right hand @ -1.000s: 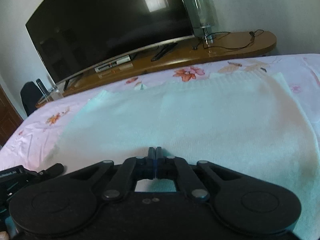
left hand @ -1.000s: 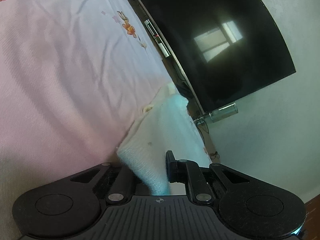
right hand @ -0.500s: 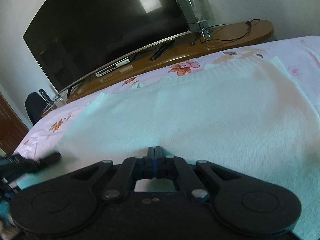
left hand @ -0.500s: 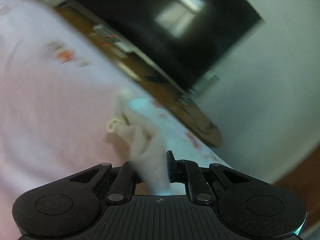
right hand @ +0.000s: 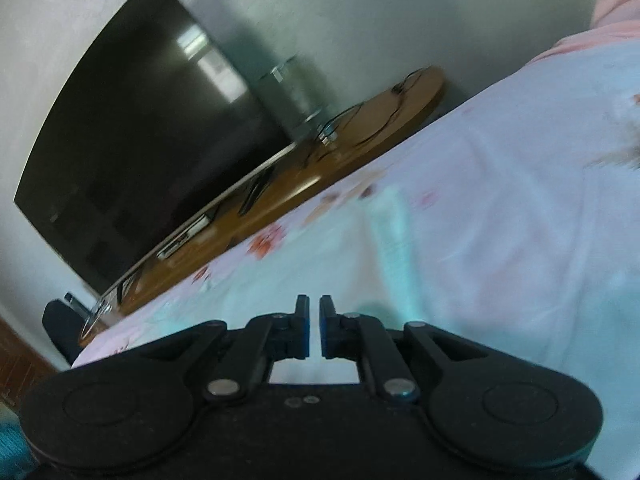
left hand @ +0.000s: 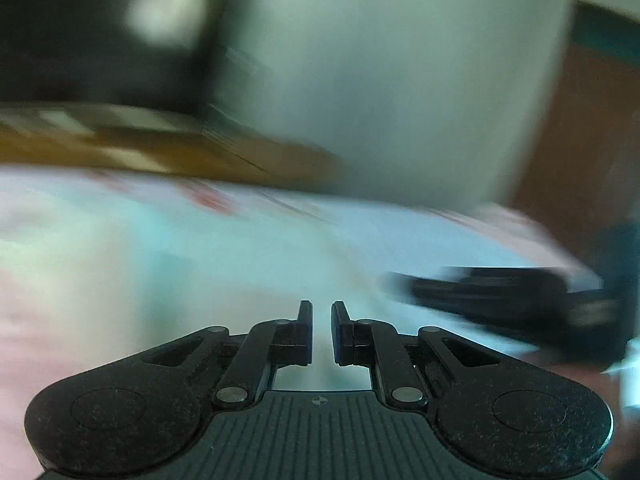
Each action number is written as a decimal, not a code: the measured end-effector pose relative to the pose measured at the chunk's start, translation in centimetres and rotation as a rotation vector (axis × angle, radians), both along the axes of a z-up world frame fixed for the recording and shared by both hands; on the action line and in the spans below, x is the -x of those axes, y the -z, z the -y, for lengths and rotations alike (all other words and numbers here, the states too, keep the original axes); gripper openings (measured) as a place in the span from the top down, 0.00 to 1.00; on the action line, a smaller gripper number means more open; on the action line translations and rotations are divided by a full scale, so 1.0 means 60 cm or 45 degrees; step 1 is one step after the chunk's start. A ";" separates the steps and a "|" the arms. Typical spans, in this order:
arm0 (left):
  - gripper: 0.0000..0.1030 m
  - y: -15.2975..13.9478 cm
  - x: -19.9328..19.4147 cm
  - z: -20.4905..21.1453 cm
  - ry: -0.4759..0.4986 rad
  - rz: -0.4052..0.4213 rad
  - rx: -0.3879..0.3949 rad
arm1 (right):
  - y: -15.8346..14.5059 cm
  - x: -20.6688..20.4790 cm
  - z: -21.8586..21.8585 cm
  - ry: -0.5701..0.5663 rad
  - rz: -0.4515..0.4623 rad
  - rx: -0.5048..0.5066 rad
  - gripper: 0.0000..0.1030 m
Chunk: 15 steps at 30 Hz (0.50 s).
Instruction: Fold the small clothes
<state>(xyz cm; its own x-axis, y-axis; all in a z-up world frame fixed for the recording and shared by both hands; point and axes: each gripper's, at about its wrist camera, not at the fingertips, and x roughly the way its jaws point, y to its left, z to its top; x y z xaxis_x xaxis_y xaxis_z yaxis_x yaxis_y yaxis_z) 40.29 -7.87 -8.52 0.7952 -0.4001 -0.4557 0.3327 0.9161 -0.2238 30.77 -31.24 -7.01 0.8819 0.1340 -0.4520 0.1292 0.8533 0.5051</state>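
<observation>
A pale white-mint knitted garment (left hand: 168, 264) lies on the pink floral bedsheet (right hand: 520, 200); it also shows in the right wrist view (right hand: 304, 276). Both views are motion-blurred. My left gripper (left hand: 321, 310) stands slightly open with nothing between the fingers, just above the cloth. My right gripper (right hand: 314, 306) stands slightly open with a narrow gap and nothing in it, over the garment's near part. The right gripper shows as a dark blur at the right of the left wrist view (left hand: 500, 296).
A large dark TV (right hand: 140, 140) stands on a wooden console (right hand: 360, 128) beyond the bed, with a glass lamp base (right hand: 288, 92) and cables. A dark chair (right hand: 60, 324) is at the far left. A brown door (left hand: 580, 120) is to the right.
My left gripper has let go of the garment corner and swung right. My right gripper has opened from shut and tilted, and its view has rolled.
</observation>
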 end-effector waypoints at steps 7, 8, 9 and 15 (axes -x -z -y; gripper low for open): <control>0.18 0.009 0.010 -0.104 -0.342 0.052 0.019 | 0.011 -0.002 -0.045 -0.175 0.003 0.019 0.82; 0.18 0.005 0.001 -0.110 -0.333 0.049 0.059 | 0.015 -0.015 -0.068 -0.204 -0.005 0.034 0.82; 0.18 0.003 -0.010 -0.113 -0.328 0.040 0.058 | 0.022 -0.034 -0.093 -0.230 -0.032 0.041 0.82; 0.18 0.004 -0.082 -0.062 -0.362 -0.056 -0.103 | 0.053 -0.089 -0.174 -0.229 -0.112 0.098 0.87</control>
<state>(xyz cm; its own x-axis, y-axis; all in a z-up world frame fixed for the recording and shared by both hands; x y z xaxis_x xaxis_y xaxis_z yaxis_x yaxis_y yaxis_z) 45.24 -4.14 -8.76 0.8488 -0.1250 -0.5137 0.0515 0.9866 -0.1550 36.11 -20.81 -10.22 0.8037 0.2478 -0.5409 0.0120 0.9022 0.4311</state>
